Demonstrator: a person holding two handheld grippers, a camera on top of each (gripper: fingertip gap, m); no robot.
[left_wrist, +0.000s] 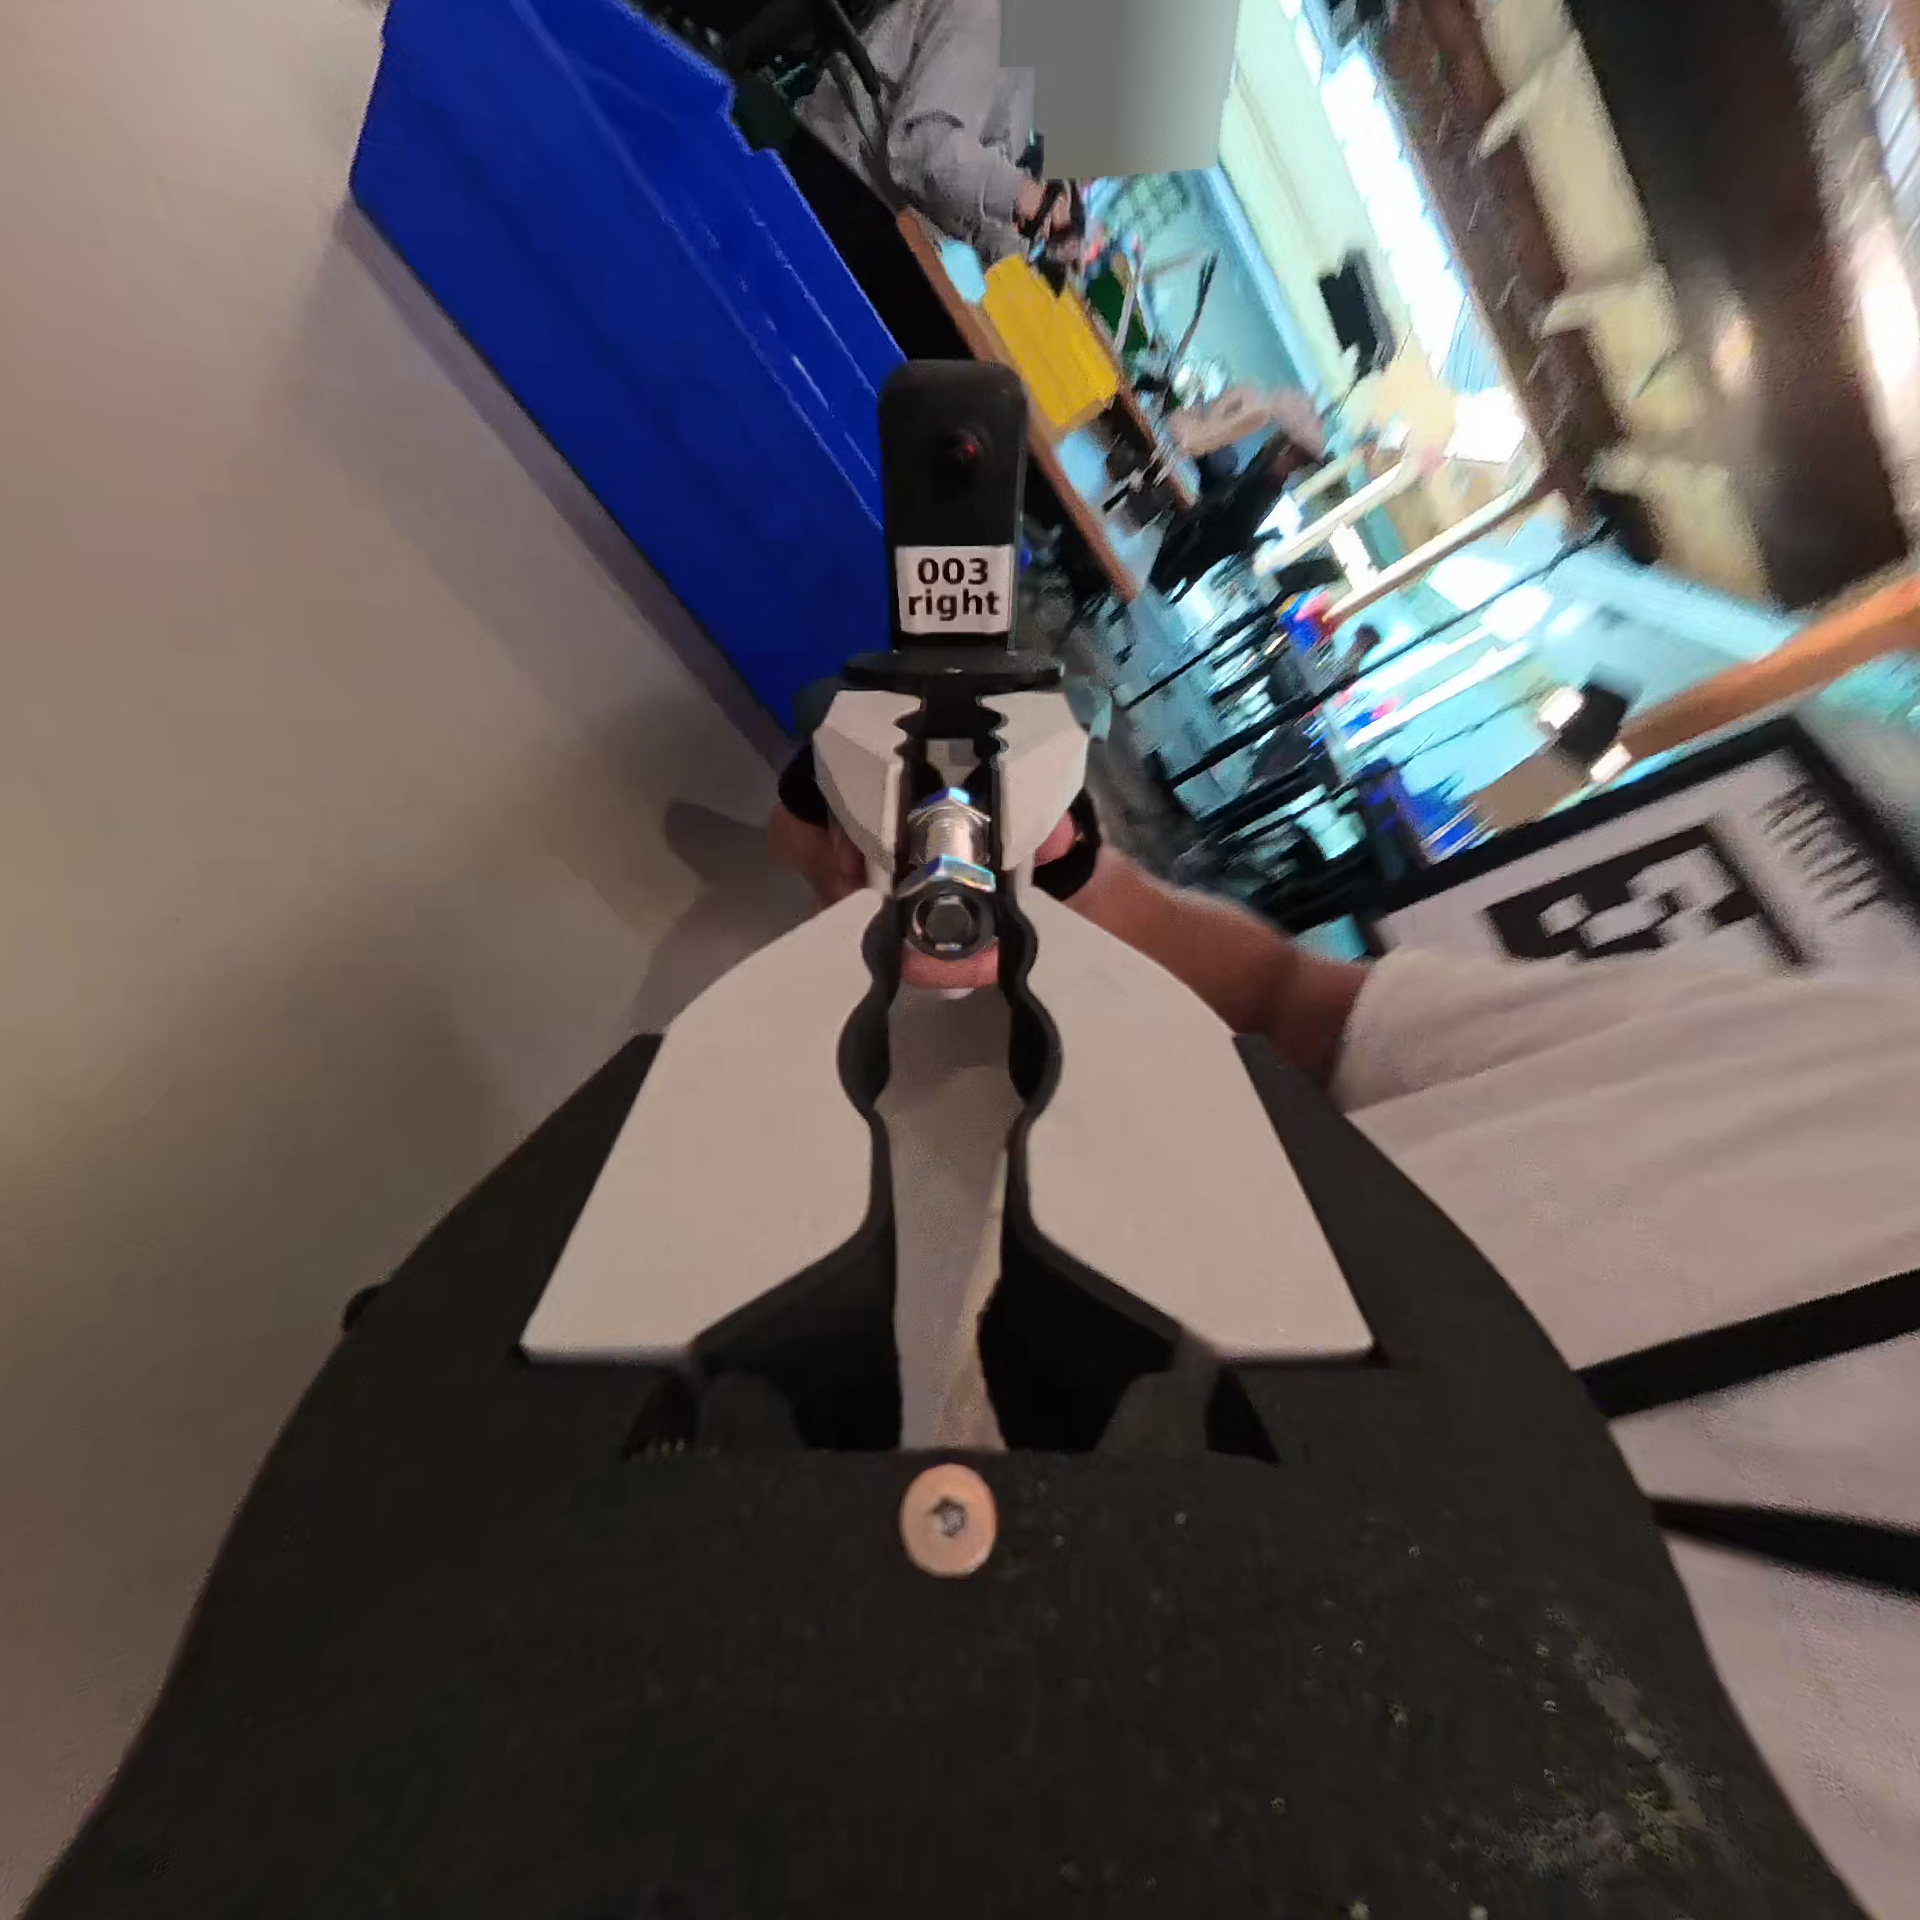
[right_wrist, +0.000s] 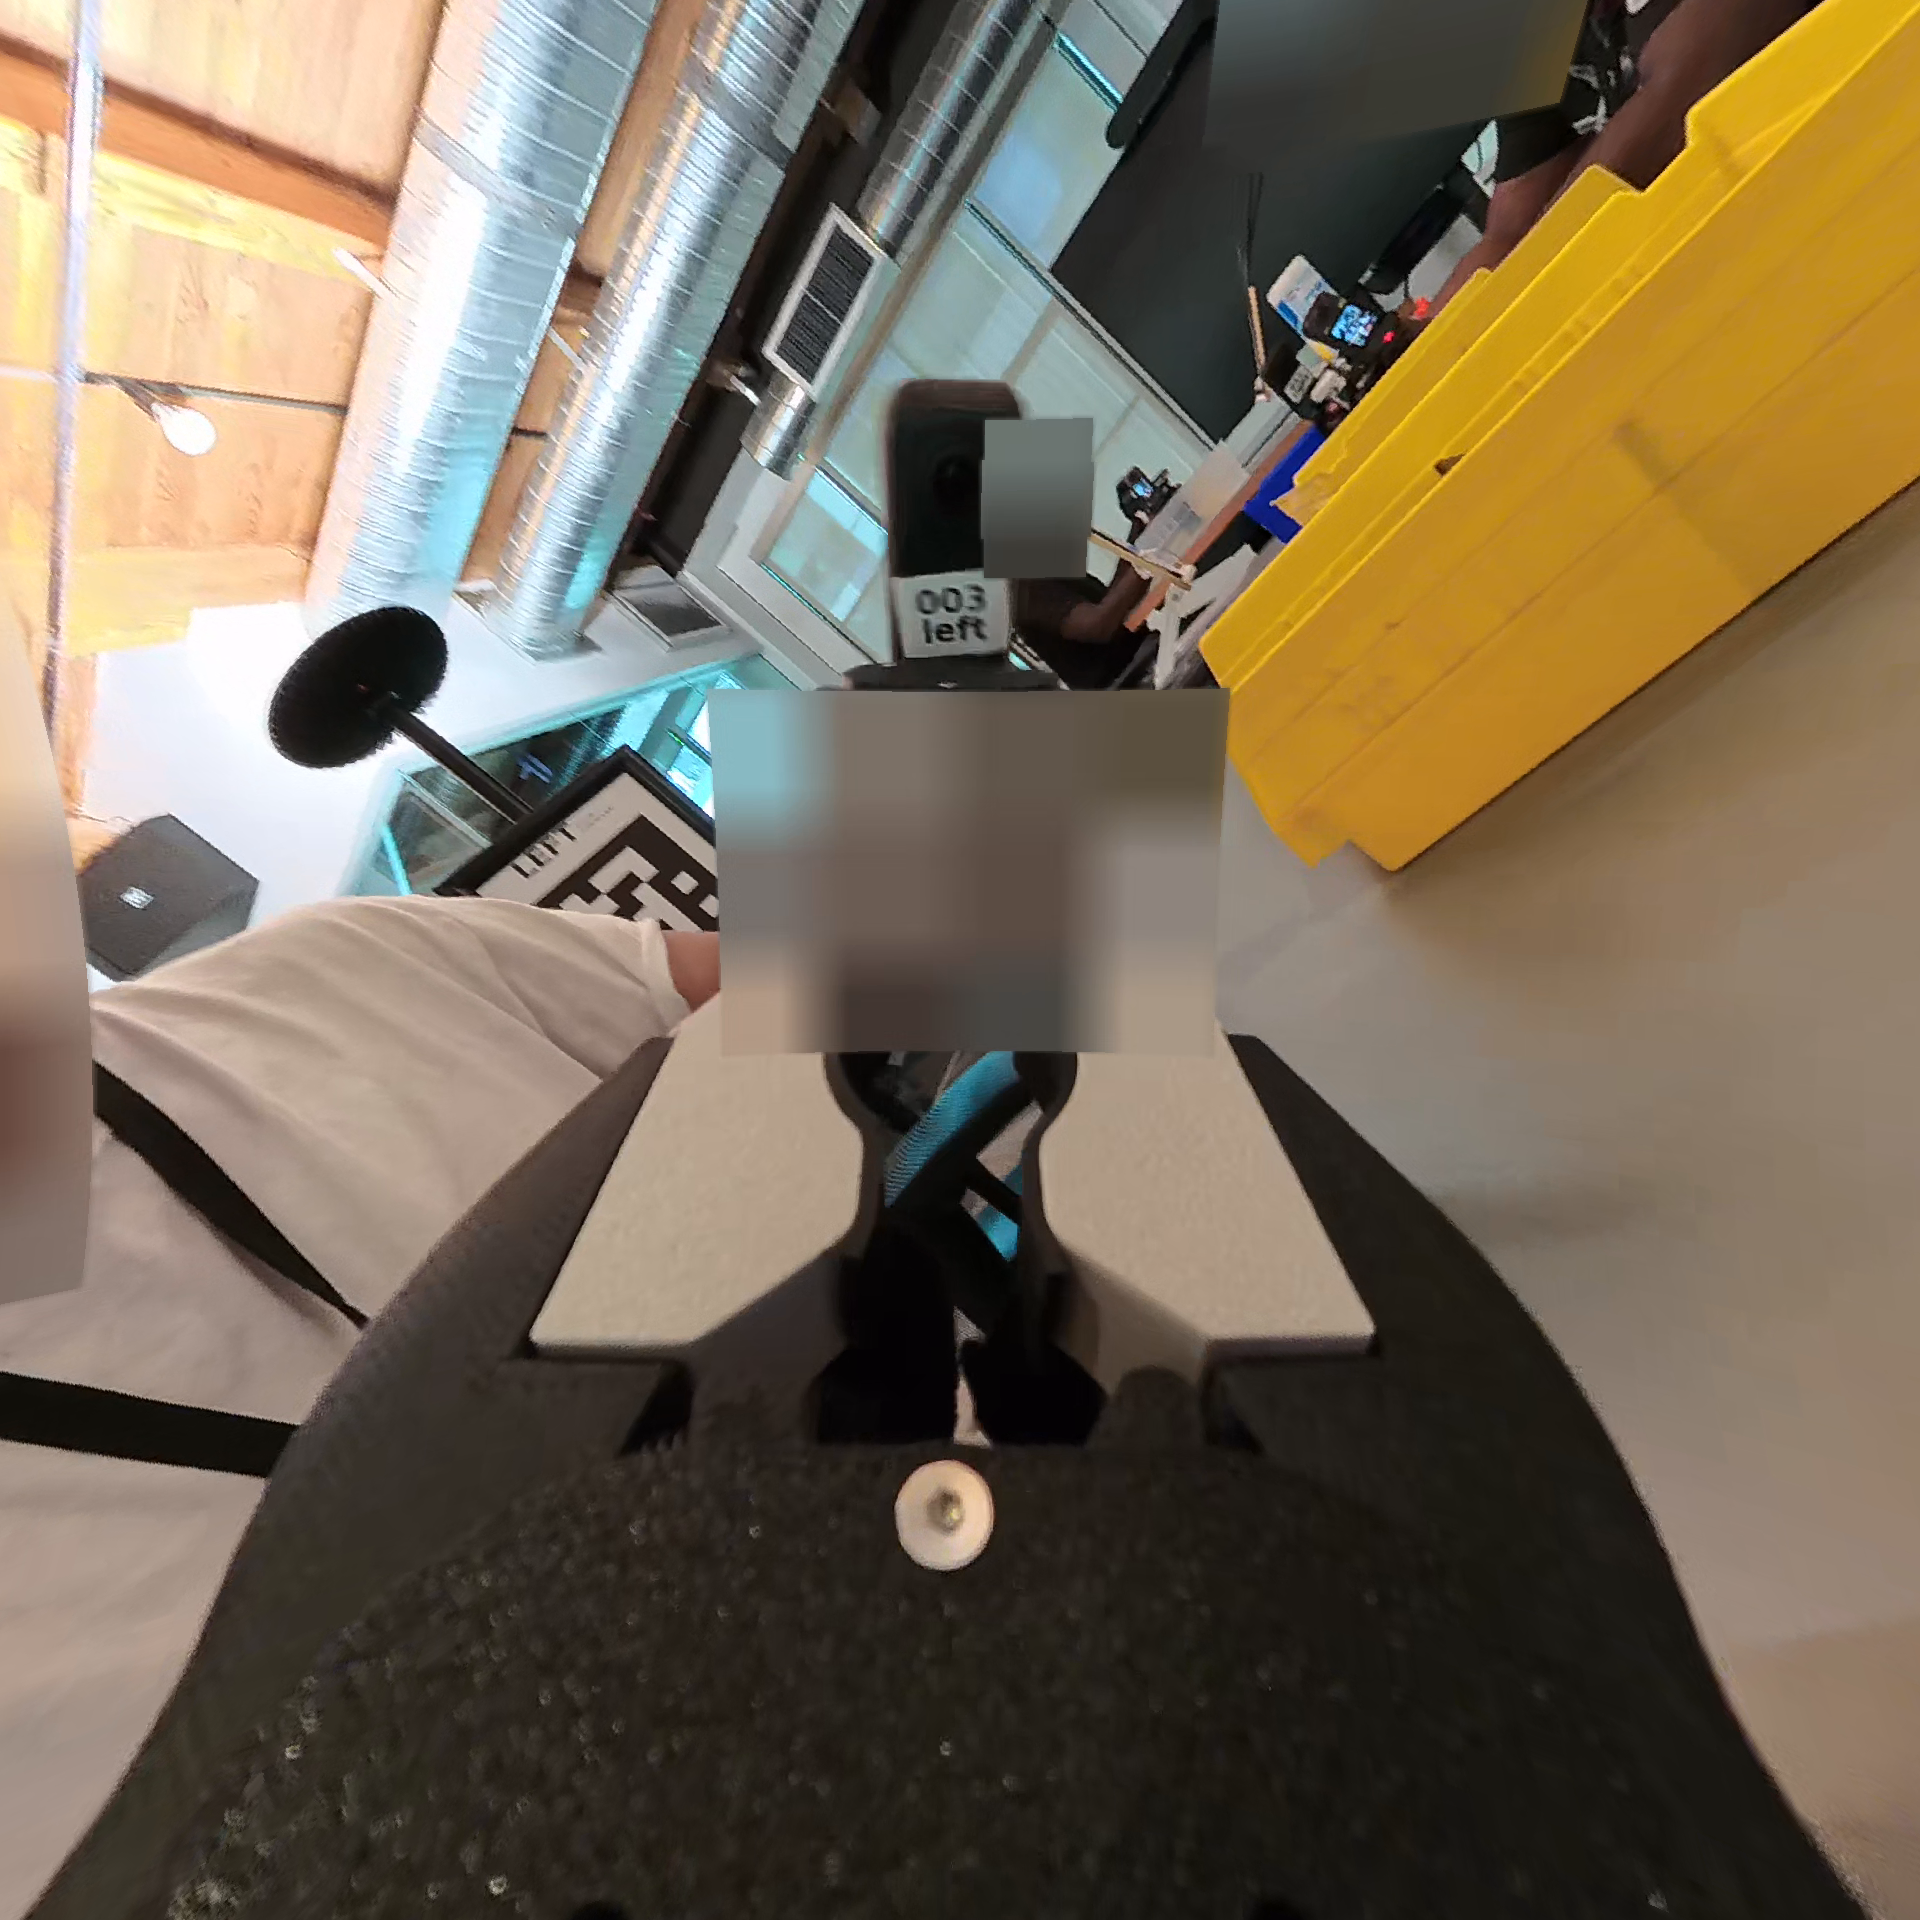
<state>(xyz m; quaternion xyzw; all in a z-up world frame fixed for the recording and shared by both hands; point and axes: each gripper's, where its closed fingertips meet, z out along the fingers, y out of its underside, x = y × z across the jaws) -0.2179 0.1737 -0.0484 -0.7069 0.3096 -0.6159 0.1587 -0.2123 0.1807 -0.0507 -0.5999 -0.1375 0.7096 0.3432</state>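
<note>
Here the two grippers face each other tip to tip, with a silver bolt (left_wrist: 945, 883) carrying nuts between them. Left gripper (left_wrist: 948, 940): jaws narrowly apart, closed around the bolt's near head end, dark pads against its sides. Right gripper (left_wrist: 951, 800), seen opposite in the left wrist view: its white fingers (left_wrist: 857, 790) clamp the bolt's far end. Its own view shows nothing of the tips, which lie under a blurred patch. A hand (left_wrist: 821, 852) wraps the right gripper's grip. Farther off to the left, a blue bin (left_wrist: 623, 332) on the pale table (left_wrist: 260, 727). In the right wrist view, yellow bins (right_wrist: 1558, 540) stand far right.
</note>
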